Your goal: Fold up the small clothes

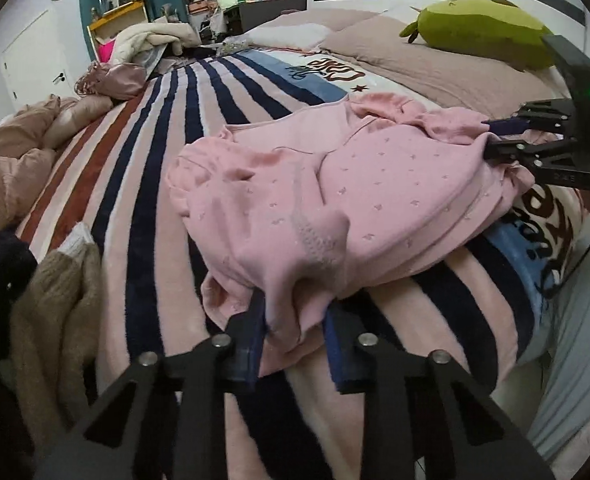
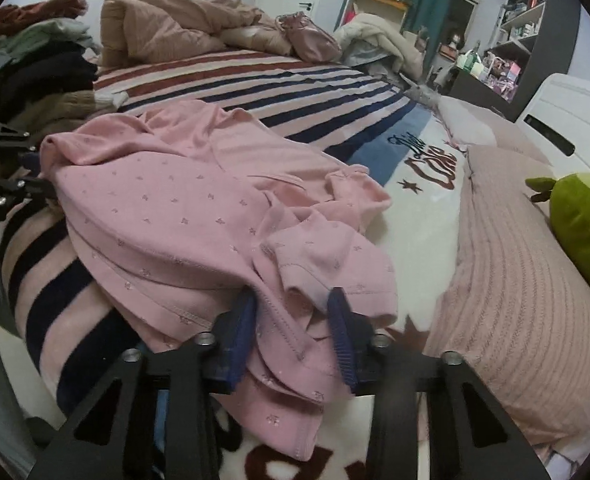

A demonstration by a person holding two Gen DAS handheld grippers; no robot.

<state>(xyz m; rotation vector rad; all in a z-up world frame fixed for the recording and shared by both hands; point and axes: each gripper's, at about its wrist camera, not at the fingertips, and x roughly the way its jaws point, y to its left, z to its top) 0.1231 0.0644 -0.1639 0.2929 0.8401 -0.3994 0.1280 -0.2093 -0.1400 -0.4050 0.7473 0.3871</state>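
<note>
Left tool (image 1: 295, 320) and right tool (image 2: 295, 312) each grip bunched fabric of a pink garment (image 1: 335, 184), lying crumpled on the striped blanket (image 1: 155, 168) at 12 o'clock.

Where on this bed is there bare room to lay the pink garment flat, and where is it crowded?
Free: the striped blanket between the pink garment and the rumpled tan duvet; also the white lettered strip beside the mauve cover. Crowded: the clothes pile at the blanket's near corner, and the green plush by the headboard.
</note>
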